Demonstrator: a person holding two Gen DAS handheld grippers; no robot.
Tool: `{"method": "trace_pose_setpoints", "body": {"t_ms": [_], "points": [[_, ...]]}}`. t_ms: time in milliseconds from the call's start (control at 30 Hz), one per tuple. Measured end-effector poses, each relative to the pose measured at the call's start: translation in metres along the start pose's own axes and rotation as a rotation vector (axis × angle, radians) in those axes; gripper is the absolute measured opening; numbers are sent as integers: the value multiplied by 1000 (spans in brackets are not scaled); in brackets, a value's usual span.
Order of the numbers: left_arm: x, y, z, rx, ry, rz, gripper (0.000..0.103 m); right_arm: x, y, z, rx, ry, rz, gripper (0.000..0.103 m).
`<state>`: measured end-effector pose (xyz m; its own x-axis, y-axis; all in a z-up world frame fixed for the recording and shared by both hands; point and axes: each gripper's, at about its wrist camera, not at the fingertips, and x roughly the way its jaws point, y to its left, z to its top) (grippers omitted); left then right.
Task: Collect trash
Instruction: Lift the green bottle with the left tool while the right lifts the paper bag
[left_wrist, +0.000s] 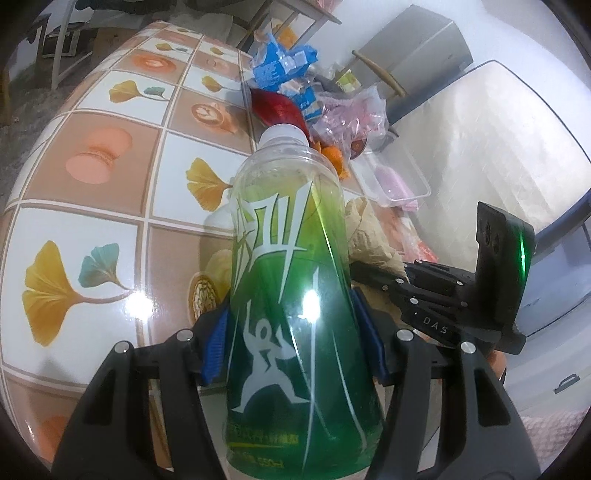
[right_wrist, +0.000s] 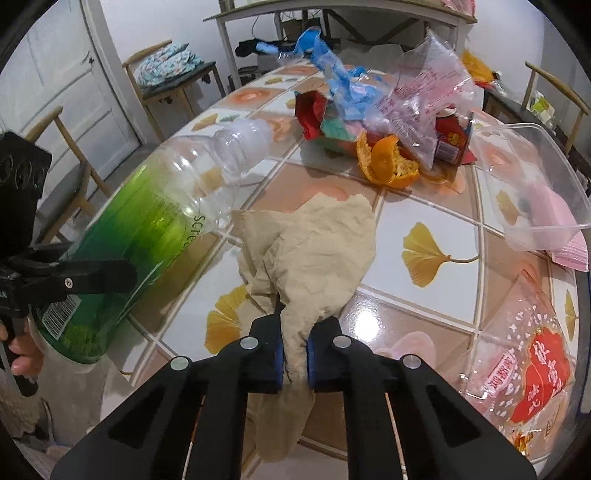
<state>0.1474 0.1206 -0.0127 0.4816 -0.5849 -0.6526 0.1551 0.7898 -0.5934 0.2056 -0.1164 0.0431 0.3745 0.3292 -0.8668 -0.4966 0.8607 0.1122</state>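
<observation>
Both tongs are loaded, so the step in hand looks like the carry-off: two pieces of trash are gripped and lifted at the near edge of the bench (right_wrist: 424, 236), and the next move, as I judge it, calls for taking them to a bin, which neither view shows; after that the heap farther along the bench remains.

The left tongs (left_wrist: 295, 347) are closed on the green bottle (left_wrist: 291, 295), blue pads pressed against both sides of its lower body; the bottle looks empty, though that is not certain, and its white cap (left_wrist: 284, 134) is on. Its long axis runs straight out along the fingers, cap end pointing away from the holder toward the heap, base end back between the tongs; from the right wrist view the bottle (right_wrist: 147, 236) hangs tilted over the bench edge, neck higher than base.

The right tongs (right_wrist: 294, 356) are pinched nearly together on the crumpled brown paper (right_wrist: 314, 254); the wad spreads forward of the tongs, and a tail hangs below them, just beside the bottle.

Beyond the bottle's cap lie the orange peel (right_wrist: 388, 162), a red wrapper (right_wrist: 310, 114), a blue plastic wrapper (right_wrist: 332, 74) and a clear pink-printed bag (right_wrist: 417, 92); to the right of the peel sits a clear plastic tray (right_wrist: 535, 184), and nearer the paper a red-and-clear snack bag (right_wrist: 532, 365).
</observation>
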Motion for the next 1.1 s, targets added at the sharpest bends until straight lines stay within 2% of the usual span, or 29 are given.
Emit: {"method": "trace_pose_setpoints", "body": {"t_ms": [367, 700, 933, 1100], "points": [[-14, -21, 7, 51, -57, -19, 57, -46, -8, -1, 56, -135, 24, 9], [-16, -64, 16, 140, -75, -67, 57, -108, -28, -12, 117, -299, 10, 9], [-3, -116, 25, 261, -59, -119, 57, -165, -63, -43, 207, -425, -62, 9], [23, -167, 29, 347, -7, -198, 57, -211, -101, -83, 319, -505, -160, 9]]}}
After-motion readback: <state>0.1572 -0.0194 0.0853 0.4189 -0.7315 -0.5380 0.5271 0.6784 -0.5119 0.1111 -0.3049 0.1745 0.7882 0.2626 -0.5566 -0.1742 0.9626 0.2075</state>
